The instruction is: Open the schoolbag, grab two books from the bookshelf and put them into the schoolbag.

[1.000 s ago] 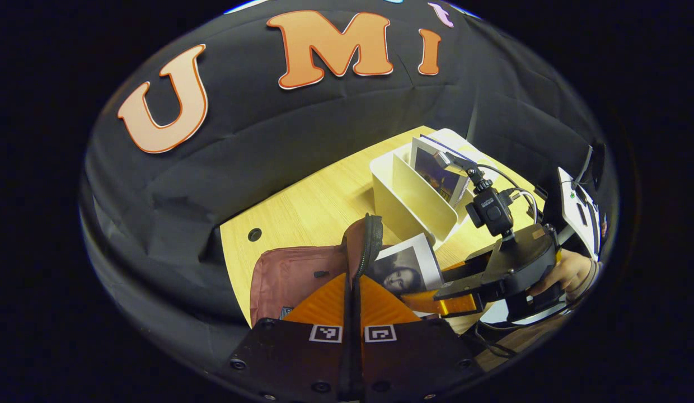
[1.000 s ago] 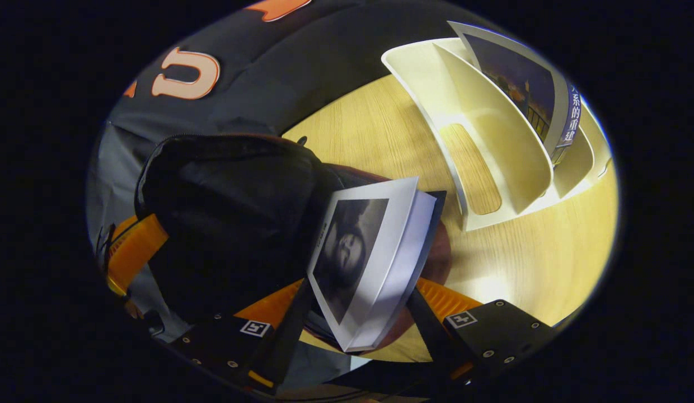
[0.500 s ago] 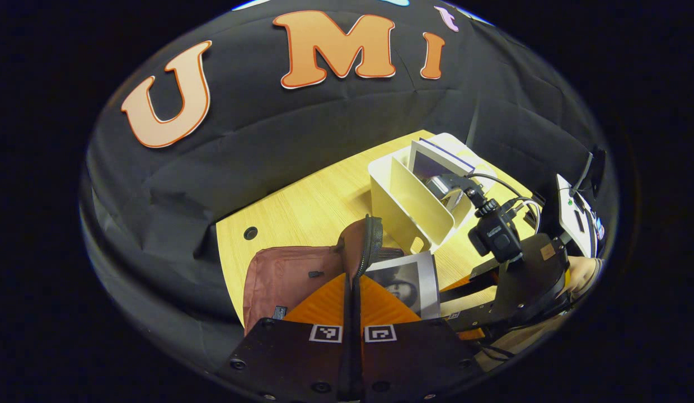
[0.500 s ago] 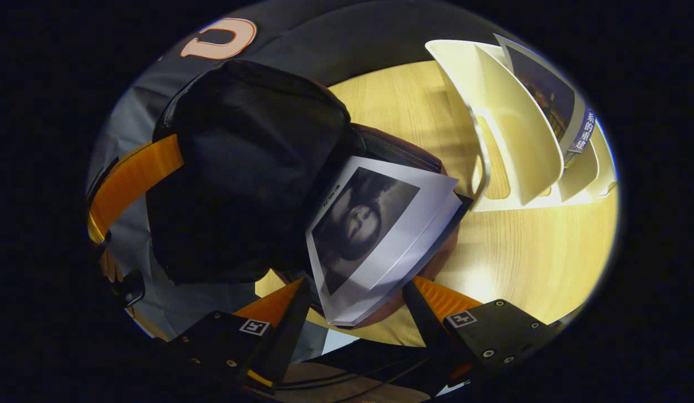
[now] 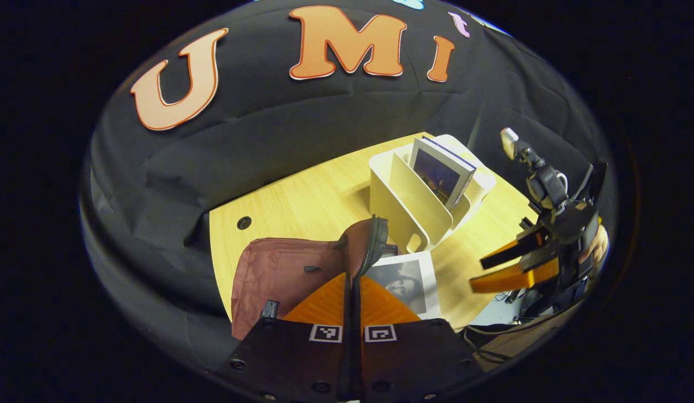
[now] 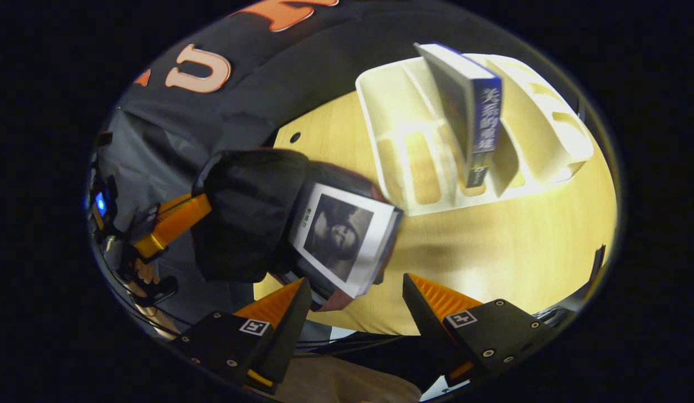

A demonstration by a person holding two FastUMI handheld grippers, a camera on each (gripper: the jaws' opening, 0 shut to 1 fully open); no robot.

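Right gripper view: right gripper [image 6: 355, 296] fingers spread, empty; first book [image 6: 341, 238] only half inside schoolbag [image 6: 249, 215] and may slide out if left gripper [image 5: 352, 299], pinching the flap, lets go.

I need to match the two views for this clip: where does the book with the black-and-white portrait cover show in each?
Left gripper view: the portrait book lies low and centre-right, in the mouth of the schoolbag, just right of the zip flap.
Right gripper view: it sits left of centre, above the open right gripper.
Shared landmark: the white bookshelf, with one book standing in it.
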